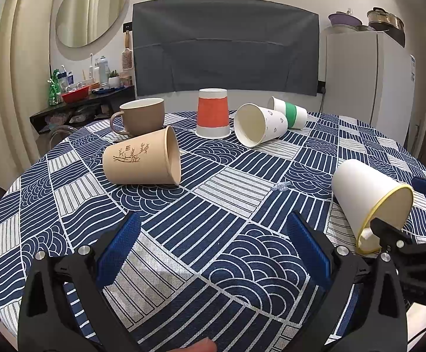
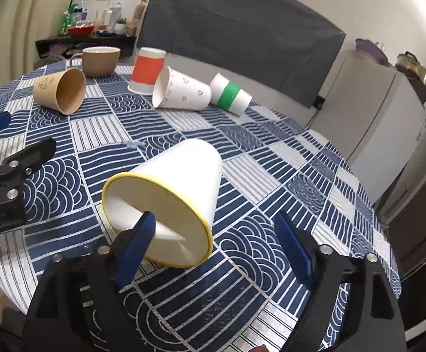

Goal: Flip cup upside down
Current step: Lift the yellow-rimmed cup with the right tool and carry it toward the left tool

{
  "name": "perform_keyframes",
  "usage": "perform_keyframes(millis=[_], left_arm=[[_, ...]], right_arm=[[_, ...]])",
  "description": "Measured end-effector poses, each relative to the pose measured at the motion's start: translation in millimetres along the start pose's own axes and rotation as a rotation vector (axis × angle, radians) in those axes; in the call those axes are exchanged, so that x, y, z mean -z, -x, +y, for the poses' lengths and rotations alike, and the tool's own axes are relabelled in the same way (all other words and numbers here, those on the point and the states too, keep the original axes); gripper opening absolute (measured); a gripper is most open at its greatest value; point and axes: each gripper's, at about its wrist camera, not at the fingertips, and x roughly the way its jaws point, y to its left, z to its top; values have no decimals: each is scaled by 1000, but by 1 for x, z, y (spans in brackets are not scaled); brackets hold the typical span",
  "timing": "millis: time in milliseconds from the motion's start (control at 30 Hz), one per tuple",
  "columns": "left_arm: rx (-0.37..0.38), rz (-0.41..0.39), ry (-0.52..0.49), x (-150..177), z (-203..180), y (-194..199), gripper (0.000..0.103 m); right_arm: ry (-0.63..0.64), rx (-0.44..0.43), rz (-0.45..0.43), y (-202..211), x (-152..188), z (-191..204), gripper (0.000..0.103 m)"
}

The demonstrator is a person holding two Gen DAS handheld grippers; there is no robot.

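Observation:
A white paper cup with a yellow rim [image 2: 180, 182] lies on its side on the patterned tablecloth, mouth toward my right gripper [image 2: 217, 234]. That gripper is open; its left finger [image 2: 142, 234] reaches into the cup's mouth and its right finger [image 2: 292, 243] is outside the rim. The same cup shows at the right of the left wrist view [image 1: 368, 193], with the right gripper's finger at its mouth. My left gripper [image 1: 213, 234] is open and empty above bare tablecloth.
A tan paper cup [image 1: 142, 158], a white patterned cup [image 1: 260, 124] and a green-banded cup [image 1: 289, 113] lie on their sides. An orange cup [image 1: 213, 113] stands upside down. A brown mug [image 1: 142, 116] stands upright. A fridge [image 1: 368, 79] stands at the right.

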Motion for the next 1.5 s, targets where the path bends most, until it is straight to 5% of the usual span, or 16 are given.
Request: perform_keyframes(millis=[500, 833, 1033, 1233, 1500], left_arm=[[31, 43, 12, -1, 3, -5, 97], [25, 38, 45, 0, 6, -4, 97], [-13, 42, -9, 0, -2, -4, 97], [-13, 104, 52, -8, 5, -9, 97], [-35, 116, 11, -35, -7, -4, 97]], right_arm=[[116, 47, 15, 24, 22, 6, 95], [27, 90, -32, 48, 29, -43, 95], [-117, 68, 9, 22, 24, -91, 95], [-251, 72, 76, -24, 20, -133, 95], [-333, 29, 112, -68, 16, -158, 95]])
